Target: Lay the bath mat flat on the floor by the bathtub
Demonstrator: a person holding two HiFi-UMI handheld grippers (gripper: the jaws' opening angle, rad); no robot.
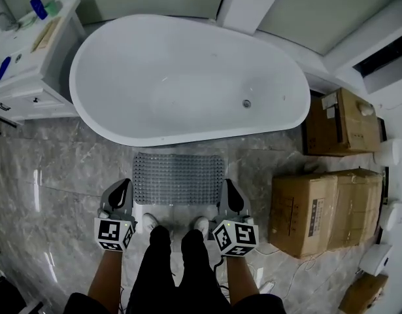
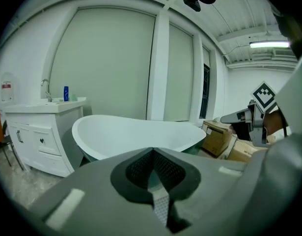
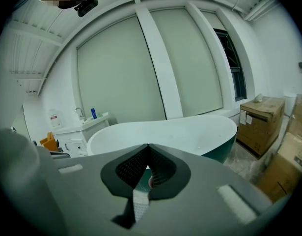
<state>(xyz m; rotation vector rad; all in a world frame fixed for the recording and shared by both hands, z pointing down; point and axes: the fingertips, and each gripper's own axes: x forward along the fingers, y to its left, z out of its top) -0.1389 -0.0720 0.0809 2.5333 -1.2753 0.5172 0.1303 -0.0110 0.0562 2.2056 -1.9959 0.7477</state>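
Observation:
The grey, bubble-textured bath mat (image 1: 178,177) is stretched between my two grippers, on the marble floor side of the white bathtub (image 1: 187,136). The left gripper (image 1: 124,187) is at the mat's left edge and the right gripper (image 1: 227,186) at its right edge. In the left gripper view, the left gripper (image 2: 153,154) is shut, with a strip of the mat (image 2: 160,206) pinched in its jaws. The right gripper (image 3: 147,150) is shut the same way on a strip of mat (image 3: 140,203). The bathtub (image 2: 141,132) (image 3: 190,129) lies straight ahead of both.
A white vanity cabinet (image 1: 31,64) with a tap and bottles stands left of the tub. Cardboard boxes (image 1: 318,208) (image 1: 341,120) are stacked on the right, with white items beyond them. The person's shoes (image 1: 150,222) are just behind the mat.

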